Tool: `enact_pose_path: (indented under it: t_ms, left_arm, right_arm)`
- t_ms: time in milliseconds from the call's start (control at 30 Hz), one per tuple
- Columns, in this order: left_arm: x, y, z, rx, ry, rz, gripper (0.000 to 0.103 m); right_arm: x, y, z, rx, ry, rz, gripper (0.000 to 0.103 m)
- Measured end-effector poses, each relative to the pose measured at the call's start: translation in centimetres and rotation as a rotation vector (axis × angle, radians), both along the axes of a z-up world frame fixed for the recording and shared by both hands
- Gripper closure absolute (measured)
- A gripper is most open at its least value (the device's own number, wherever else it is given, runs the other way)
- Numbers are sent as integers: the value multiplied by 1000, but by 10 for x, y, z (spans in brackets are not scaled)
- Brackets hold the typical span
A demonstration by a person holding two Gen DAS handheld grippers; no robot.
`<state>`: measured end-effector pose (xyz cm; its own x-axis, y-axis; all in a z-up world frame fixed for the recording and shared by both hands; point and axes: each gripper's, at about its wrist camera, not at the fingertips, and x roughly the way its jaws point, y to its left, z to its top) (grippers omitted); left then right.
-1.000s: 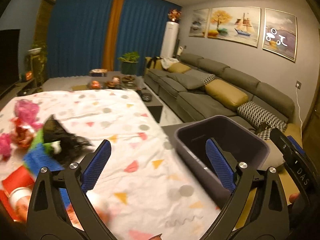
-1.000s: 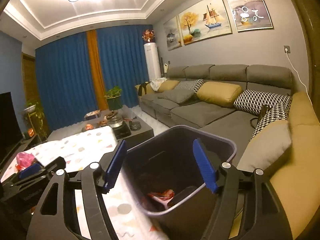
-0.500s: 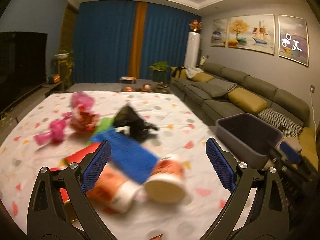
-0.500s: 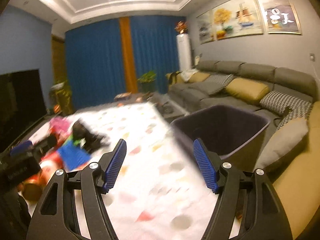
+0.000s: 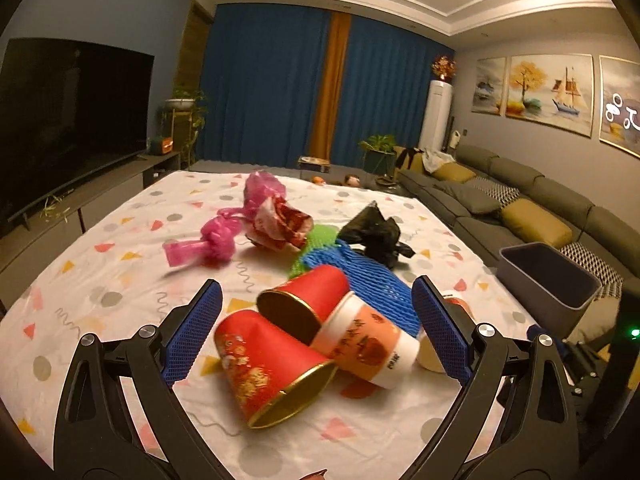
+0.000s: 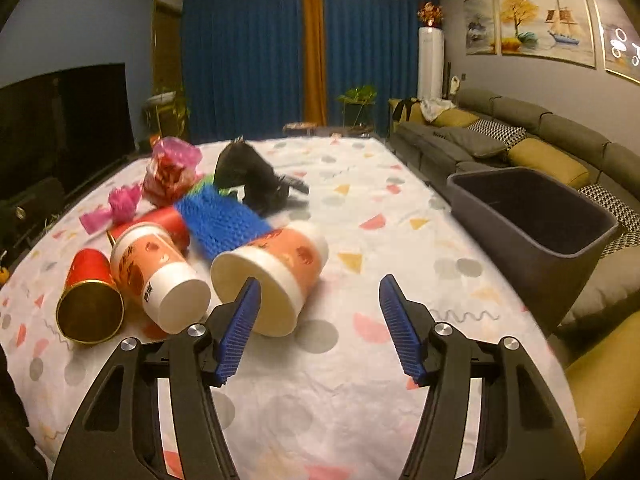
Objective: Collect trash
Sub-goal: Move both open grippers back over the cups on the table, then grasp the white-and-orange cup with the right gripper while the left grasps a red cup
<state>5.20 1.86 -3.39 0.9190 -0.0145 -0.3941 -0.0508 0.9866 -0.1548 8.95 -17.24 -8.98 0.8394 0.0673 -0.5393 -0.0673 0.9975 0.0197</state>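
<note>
Blue-padded right gripper (image 6: 320, 316) — closing, empty.

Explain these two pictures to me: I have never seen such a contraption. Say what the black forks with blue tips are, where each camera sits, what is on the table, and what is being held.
The black forks are hand-held grippers, one in each of a person's hands; no robot arm is involved. Each carries a camera looking forward along its two blue-padded fingers, so one picture is the left gripper's view and the other the right gripper's view. On the patterned tablecloth lies trash: two red cups, two orange and white cups, a blue foam net, a black bag and pink plastic. A grey bin stands at the table's right edge. Both grippers are open and hold nothing; the right one's jaws have just been closing a little, with nothing between them.
</note>
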Motion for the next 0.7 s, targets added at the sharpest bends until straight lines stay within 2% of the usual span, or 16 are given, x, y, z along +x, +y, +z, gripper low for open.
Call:
enact_pose_path:
  t_ms: [367, 433, 567, 633, 700]
  left_arm:
    - [8, 17, -7, -20, 19, 26, 9]
    - [9, 17, -8, -18, 22, 27, 9]
    - [12, 17, -11, -12, 35, 22, 9]
    - [13, 17, -12, -12, 38, 17, 9]
    - [13, 17, -13, -7, 39, 15, 9]
  right_arm:
    - [23, 11, -6, -24, 67, 13, 62]
    - [26, 12, -7, -23, 85, 20, 70]
    - [30, 12, -7, -35, 81, 10, 77]
    - [32, 12, -8, -33, 89, 13, 85]
    - [33, 12, -9, -37, 95, 13, 88]
